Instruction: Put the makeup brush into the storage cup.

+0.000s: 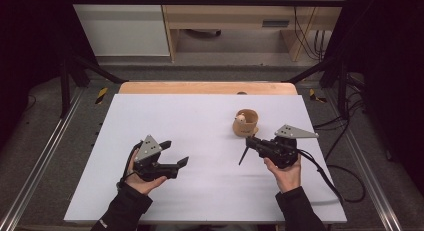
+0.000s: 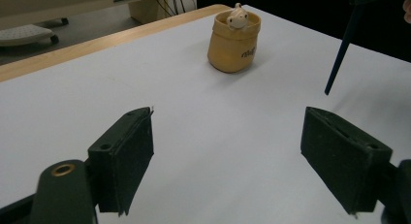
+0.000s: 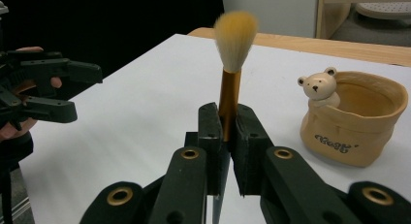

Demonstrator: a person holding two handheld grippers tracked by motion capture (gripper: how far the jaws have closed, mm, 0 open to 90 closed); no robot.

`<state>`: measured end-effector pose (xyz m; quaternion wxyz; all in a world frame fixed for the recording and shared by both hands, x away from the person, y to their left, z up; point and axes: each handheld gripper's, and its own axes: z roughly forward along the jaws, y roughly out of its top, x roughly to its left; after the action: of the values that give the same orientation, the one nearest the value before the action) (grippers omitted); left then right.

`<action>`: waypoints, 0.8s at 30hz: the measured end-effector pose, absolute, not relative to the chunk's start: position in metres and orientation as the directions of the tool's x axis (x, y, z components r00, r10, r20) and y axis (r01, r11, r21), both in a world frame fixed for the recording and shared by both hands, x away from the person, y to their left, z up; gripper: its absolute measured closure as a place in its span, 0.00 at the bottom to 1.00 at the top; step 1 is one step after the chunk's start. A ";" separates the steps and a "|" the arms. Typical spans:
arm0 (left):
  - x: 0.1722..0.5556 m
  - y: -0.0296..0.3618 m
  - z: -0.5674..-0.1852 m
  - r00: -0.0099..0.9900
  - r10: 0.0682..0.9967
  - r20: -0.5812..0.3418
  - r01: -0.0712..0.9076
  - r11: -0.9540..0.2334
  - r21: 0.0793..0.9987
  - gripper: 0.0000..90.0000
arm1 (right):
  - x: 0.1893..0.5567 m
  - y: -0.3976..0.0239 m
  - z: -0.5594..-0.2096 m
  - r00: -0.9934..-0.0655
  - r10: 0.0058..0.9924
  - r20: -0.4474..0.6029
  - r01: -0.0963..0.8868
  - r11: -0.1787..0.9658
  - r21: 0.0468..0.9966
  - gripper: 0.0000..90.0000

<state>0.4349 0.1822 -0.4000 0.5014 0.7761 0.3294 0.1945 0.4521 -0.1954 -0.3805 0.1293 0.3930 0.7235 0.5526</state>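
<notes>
The right hand-held gripper [image 3: 225, 136] is clamped on a makeup brush [image 3: 231, 64], jaws pinched tight on the gold ferrule just under the bristles, so in the right gripper view the fluffy head stands up above the jaws while the dark handle [image 1: 243, 155] hangs out the other side. From above, that handle slants down and to the left, its tip just off the table [image 1: 200, 201], so the brush's long axis runs steep rather than flat. The bear cup [image 1: 245, 123] sits just past the right hand-held gripper [image 1: 255, 143], a little left of it and farther from the person, upright with its mouth open to the top, so that's clearly the nearer arm for anything involving the cup. Looks like the brush is meant to go in there, and if so the whole thing turns on getting the brush over that opening with its long axis near vertical, handle end down probably. The left hand-held gripper [image 1: 175, 153] is well apart from all this, over bare table on the left, jaws spread wide with nothing between them, pointing roughly toward the cup [image 2: 234, 42].
</notes>
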 end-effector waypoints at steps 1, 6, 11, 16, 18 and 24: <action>0.435 0.184 -0.400 0.704 0.709 -0.030 0.318 -0.278 0.907 0.21 | 0.452 -0.196 -0.380 -0.656 0.713 0.246 0.426 0.082 0.901 0.93; 0.436 0.191 -0.402 0.690 0.724 -0.028 0.325 -0.275 0.905 0.19 | 0.452 -0.198 -0.379 -0.648 0.723 0.239 0.421 0.079 0.904 0.93; 0.436 0.197 -0.402 0.681 0.732 -0.027 0.325 -0.269 0.907 0.19 | 0.452 -0.200 -0.377 -0.647 0.726 0.233 0.414 0.078 0.907 0.93; 0.437 0.203 -0.405 0.671 0.741 -0.029 0.333 -0.266 0.905 0.18 | 0.453 -0.202 -0.376 -0.642 0.730 0.233 0.411 0.072 0.909 0.93; 0.437 0.205 -0.406 0.667 0.745 -0.024 0.335 -0.271 0.903 0.18 | 0.453 -0.202 -0.375 -0.640 0.732 0.232 0.410 0.070 0.909 0.93; 0.438 0.209 -0.408 0.665 0.747 -0.023 0.338 -0.273 0.901 0.17 | 0.455 -0.205 -0.373 -0.634 0.738 0.231 0.409 0.067 0.910 0.93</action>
<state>0.4376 0.2091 -0.4076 0.4893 0.7700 0.3521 0.2091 0.4552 -0.2046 -0.3732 0.1485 0.4009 0.7151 0.5530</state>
